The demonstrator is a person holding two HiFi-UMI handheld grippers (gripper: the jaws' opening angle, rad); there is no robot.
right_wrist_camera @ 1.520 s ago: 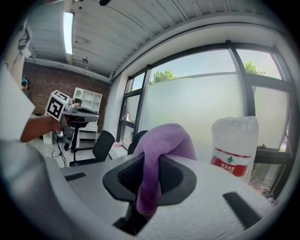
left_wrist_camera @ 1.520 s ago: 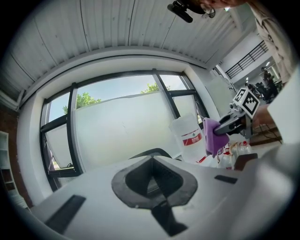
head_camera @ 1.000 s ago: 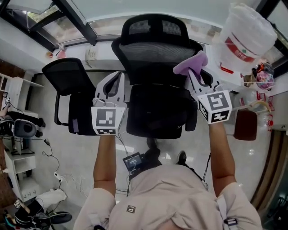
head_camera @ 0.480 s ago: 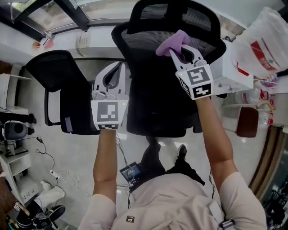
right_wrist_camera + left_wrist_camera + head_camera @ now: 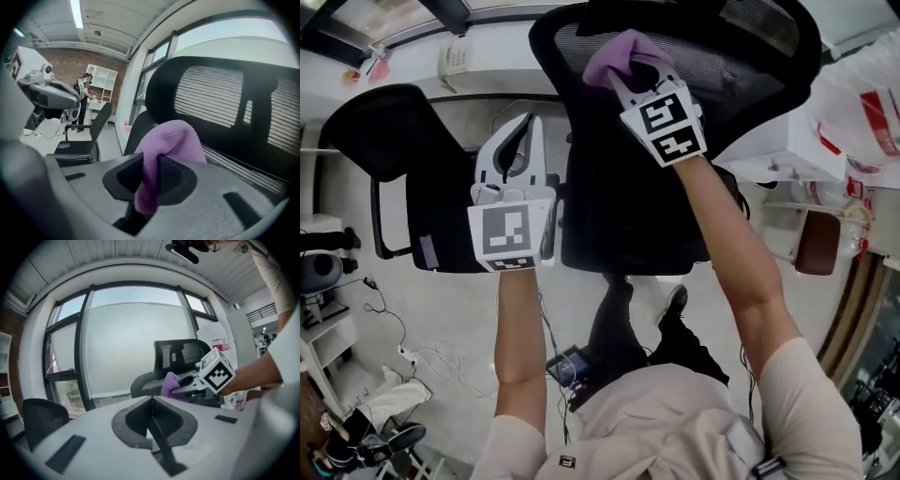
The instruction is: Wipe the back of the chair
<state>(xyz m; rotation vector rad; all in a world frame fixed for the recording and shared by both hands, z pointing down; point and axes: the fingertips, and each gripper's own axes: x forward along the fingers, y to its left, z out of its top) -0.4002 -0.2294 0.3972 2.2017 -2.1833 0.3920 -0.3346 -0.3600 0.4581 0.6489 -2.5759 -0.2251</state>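
The black mesh office chair [image 5: 628, 187] stands in front of me, its back [image 5: 703, 66] at the top of the head view. My right gripper [image 5: 623, 77] is shut on a purple cloth [image 5: 614, 52], and the cloth lies against the upper left part of the chair back. In the right gripper view the purple cloth [image 5: 166, 145] bulges from the jaws in front of the mesh back [image 5: 225, 98]. My left gripper [image 5: 520, 127] hangs beside the chair's left side, jaws shut with nothing between them. The left gripper view shows the chair [image 5: 180, 355] and the cloth [image 5: 168, 383] off to its right.
A second black chair [image 5: 384, 131] stands close on the left. A white telephone [image 5: 453, 61] sits on the window sill behind. At the right are a white plastic bag [image 5: 867, 89] and a brown stool [image 5: 816, 242]. Cables [image 5: 394, 314] lie on the floor at the left.
My right gripper has carried the purple cloth leftward along the top of the chair back. The left gripper has stayed beside the chair's left side.
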